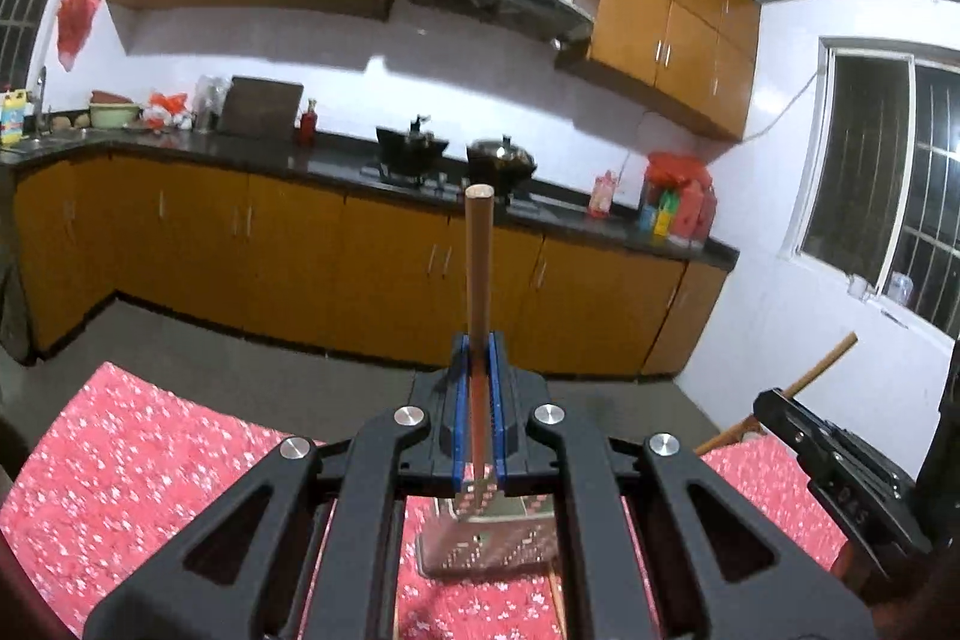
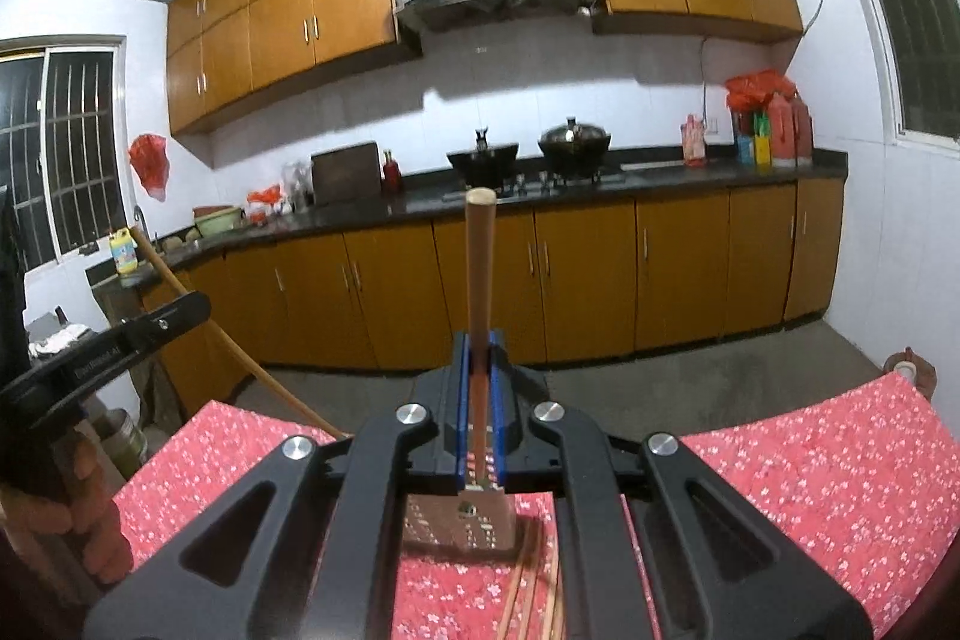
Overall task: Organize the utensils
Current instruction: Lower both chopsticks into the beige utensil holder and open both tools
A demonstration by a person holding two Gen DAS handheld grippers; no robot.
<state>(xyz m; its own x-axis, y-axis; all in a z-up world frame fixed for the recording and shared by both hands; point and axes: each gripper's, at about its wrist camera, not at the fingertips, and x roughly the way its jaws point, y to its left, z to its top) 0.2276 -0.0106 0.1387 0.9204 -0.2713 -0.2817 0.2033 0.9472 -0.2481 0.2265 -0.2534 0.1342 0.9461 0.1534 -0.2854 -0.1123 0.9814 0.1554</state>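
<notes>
My left gripper (image 1: 478, 346) is shut on the wooden handle (image 1: 479, 268) of a metal spatula; its perforated steel blade (image 1: 489, 541) hangs below the fingers over the red floral tablecloth (image 1: 138, 466). My right gripper (image 2: 478, 346) is shut on the wooden handle (image 2: 480, 268) of a second spatula, whose steel blade (image 2: 462, 523) hangs just above the cloth (image 2: 810, 478). Several chopsticks (image 2: 534, 586) lie on the cloth under it. The right gripper shows at the right edge of the left wrist view (image 1: 840, 472), and the left one at the left edge of the right wrist view (image 2: 108, 346).
A kitchen counter (image 2: 660, 175) with a wok, a lidded pot and bottles runs along the far wall, with wooden cabinets above and below. A small jar (image 2: 906, 370) stands past the table's far right corner. Windows are on both sides.
</notes>
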